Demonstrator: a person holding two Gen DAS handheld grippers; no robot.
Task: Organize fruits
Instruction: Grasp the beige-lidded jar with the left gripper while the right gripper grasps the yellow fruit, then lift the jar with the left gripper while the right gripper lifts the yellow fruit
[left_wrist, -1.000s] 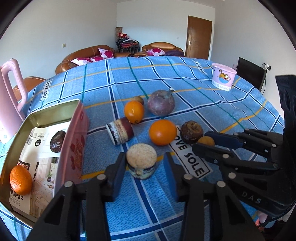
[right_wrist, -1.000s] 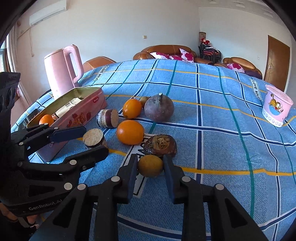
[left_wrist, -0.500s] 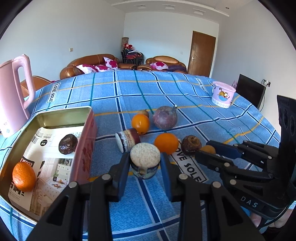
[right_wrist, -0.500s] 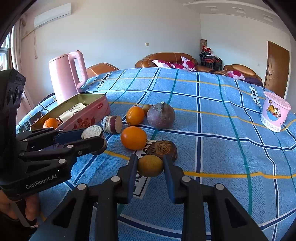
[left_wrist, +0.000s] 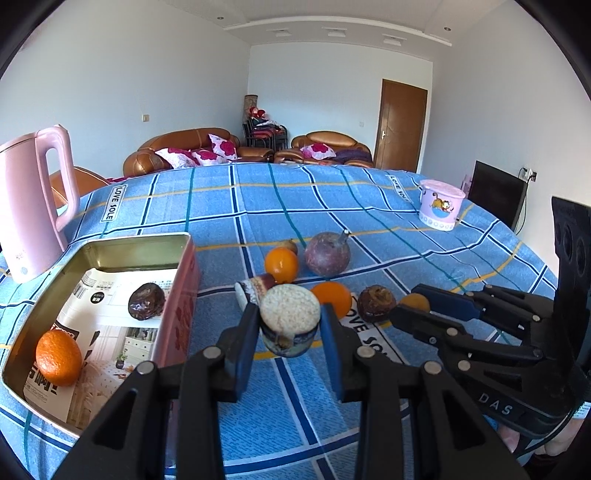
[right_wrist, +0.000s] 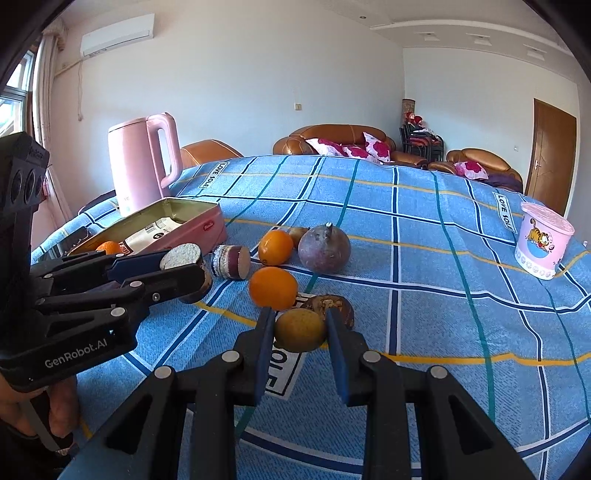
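two grippers: "genrobot.ai" left gripper (left_wrist: 289, 332) clamped on cut fruit (left_wrist: 289, 316), "das" right gripper (right_wrist: 300, 330) on yellow fruit (right_wrist: 300, 329)

Surface is a table under a blue plaid cloth (left_wrist: 369, 206) with "LOVE SOLE" labels. On it: pink kettle (left_wrist: 29, 206) at far left, open pink tin (left_wrist: 181, 302) just beside it, paper-lined. Mid-table cluster, near each other: two oranges (right_wrist: 275, 247) (right_wrist: 273, 288), a big purple round fruit (right_wrist: 324, 249), a small brownish fruit (right_wrist: 298, 232) tucked behind the far orange, a cut purple-fleshed piece (right_wrist: 231, 261) lying on its side, a shrivelled dark brown fruit (right_wrist: 338, 306). Pink cartoon-print cup (right_wrist: 543, 243) stands well apart toward the right edge.
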